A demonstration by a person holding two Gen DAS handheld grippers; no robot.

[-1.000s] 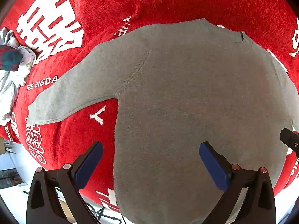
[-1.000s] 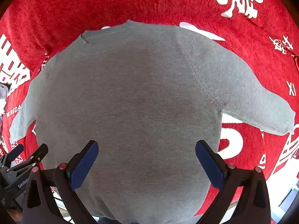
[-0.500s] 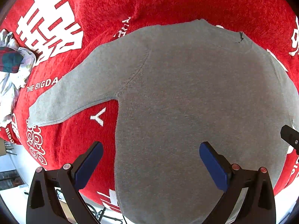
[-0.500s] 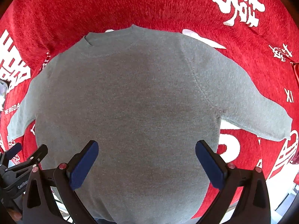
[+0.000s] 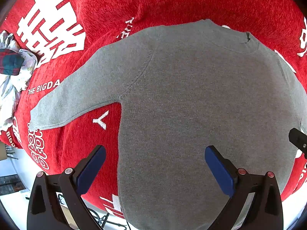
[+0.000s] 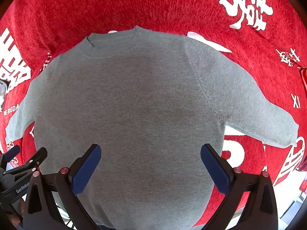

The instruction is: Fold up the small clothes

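A red plush cloth printed with white characters (image 5: 172, 5) covers the table. On it a small grey knit long-sleeved sweater (image 5: 191, 105) lies flat, sleeves spread, apparently laid out ready for its first fold. The left gripper (image 5: 154, 169) hangs above the hem, released and empty; only this view shows crumpled floral clothes (image 5: 13, 76) at the cloth's edge. The right gripper (image 6: 150, 167), likewise spread and empty, alone shows the right sleeve (image 6: 259, 113) whole.

A red cloth (image 5: 172, 5) with white lettering covers the table.
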